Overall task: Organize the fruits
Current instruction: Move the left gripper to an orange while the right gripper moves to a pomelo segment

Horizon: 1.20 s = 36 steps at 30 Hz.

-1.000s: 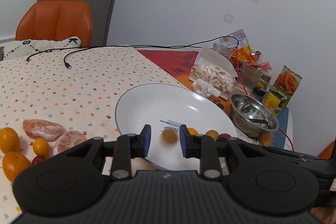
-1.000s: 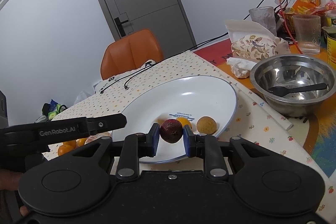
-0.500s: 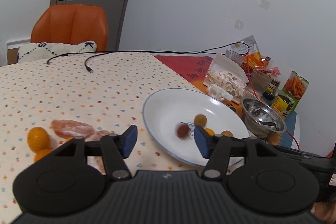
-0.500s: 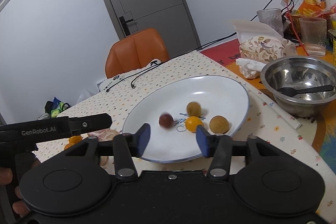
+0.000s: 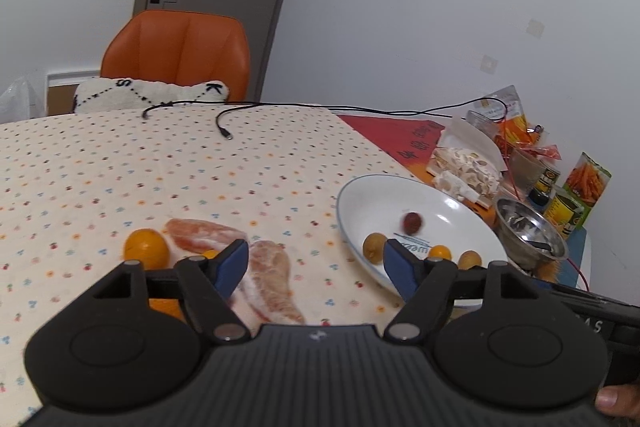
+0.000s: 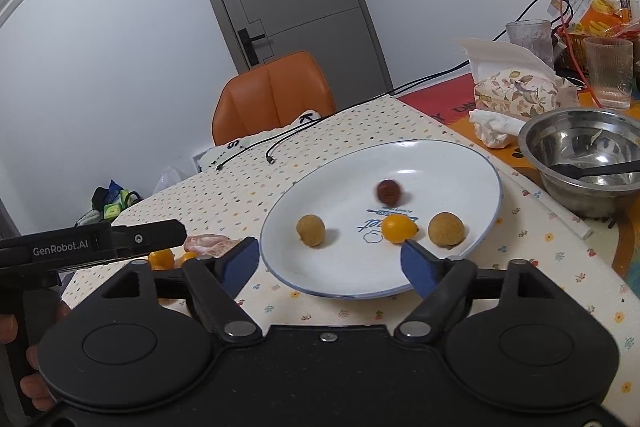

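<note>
A white plate point(image 6: 460, 167) point(image 5: 360, 195) holds a blurred dark red fruit point(image 6: 389, 191) point(image 5: 412, 222), two tan round fruits point(image 6: 311, 230) point(image 6: 446, 229) and a small orange kumquat point(image 6: 399, 227). My right gripper point(image 6: 330, 263) is open, just above the plate's near rim, with nothing between its fingers. My left gripper point(image 5: 314, 265) is open too, over the cloth left of the plate. Under it lie peeled citrus pieces point(image 5: 208, 235) point(image 5: 276, 275) and a small orange point(image 5: 145, 247).
A steel bowl with a black spoon point(image 6: 588, 159) sits right of the plate, with glasses point(image 6: 608, 73), a tissue pack point(image 6: 516, 91) and snack packets point(image 5: 588, 183) behind. Black cables point(image 5: 224, 131) cross the dotted cloth. An orange chair point(image 5: 176, 51) stands at the far side.
Both grippers opened and pulled back from the plate. The right one let go of the dark red fruit, which rolls across the plate. The left swung left toward the citrus pieces.
</note>
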Motion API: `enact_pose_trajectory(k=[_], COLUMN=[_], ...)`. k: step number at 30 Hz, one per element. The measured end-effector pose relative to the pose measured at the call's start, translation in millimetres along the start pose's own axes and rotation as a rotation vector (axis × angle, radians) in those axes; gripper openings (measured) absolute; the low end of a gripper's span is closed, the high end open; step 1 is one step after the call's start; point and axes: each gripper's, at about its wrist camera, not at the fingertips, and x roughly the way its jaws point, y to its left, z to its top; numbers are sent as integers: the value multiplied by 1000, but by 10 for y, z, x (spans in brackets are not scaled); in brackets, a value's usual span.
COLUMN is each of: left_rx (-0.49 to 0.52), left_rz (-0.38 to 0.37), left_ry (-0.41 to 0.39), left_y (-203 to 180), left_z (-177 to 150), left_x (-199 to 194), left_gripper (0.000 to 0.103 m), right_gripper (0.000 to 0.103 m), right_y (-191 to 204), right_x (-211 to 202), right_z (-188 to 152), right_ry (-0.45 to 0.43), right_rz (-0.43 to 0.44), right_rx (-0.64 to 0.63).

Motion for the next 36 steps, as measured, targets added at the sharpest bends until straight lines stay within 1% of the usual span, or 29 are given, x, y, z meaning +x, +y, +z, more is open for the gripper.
enact_pose_trajectory(k=[7,12,20,27,36], left_rx=[-18,-27,-57,-68,-87], left_rz=[38,71,126,150,158], left_ry=[-10,-19,-30,-30,-22], left_y=[155,279,494,635,760], left_z=[-26,-39,-72,-114,-171], left_x=[-125,-226,-360,-424,-435], left_gripper=[80,84,90,91,91], right_gripper=[91,103,103,103,103], right_y=[112,203,387,494,630], right_x=[-2,5,80,140,234], right_z=[-19,-22,-47,-102,-155], right_ry=[5,1,21,38,60], right_rz=[16,40,80,103,139], right_rx=[-13,-14,-31,-33,-63])
